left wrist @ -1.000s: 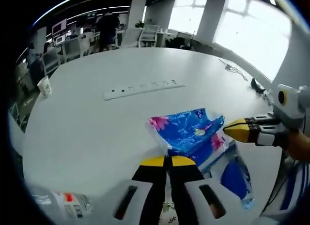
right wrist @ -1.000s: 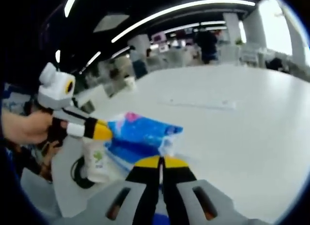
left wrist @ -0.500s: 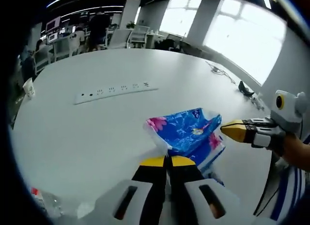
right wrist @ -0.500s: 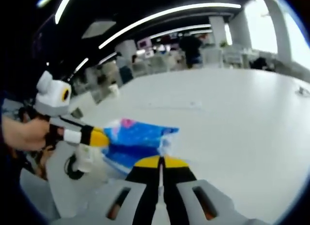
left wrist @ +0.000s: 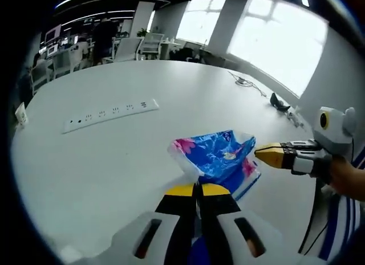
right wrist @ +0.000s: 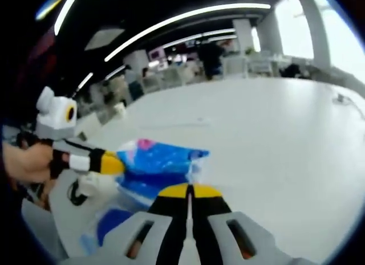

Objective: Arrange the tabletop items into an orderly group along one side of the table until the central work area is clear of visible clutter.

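My left gripper (left wrist: pixel 198 188) has its yellow-tipped jaws pressed together on the crinkly white edge of a glossy blue floral plastic packet (left wrist: pixel 219 157), and my right gripper (right wrist: pixel 189 190) is closed just as tight on the packet's opposite end, so the packet hangs stretched between them above the smooth white desk (left wrist: pixel 102 157). Farther out, a long white power strip (left wrist: pixel 110 113) lies flat on the desk, with a black cable (left wrist: pixel 246 82) near the far edge.

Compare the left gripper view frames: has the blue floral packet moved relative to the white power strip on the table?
Yes. The blue floral packet, pinched by both grippers, now sits farther from the white power strip, drawn away towards the window side.
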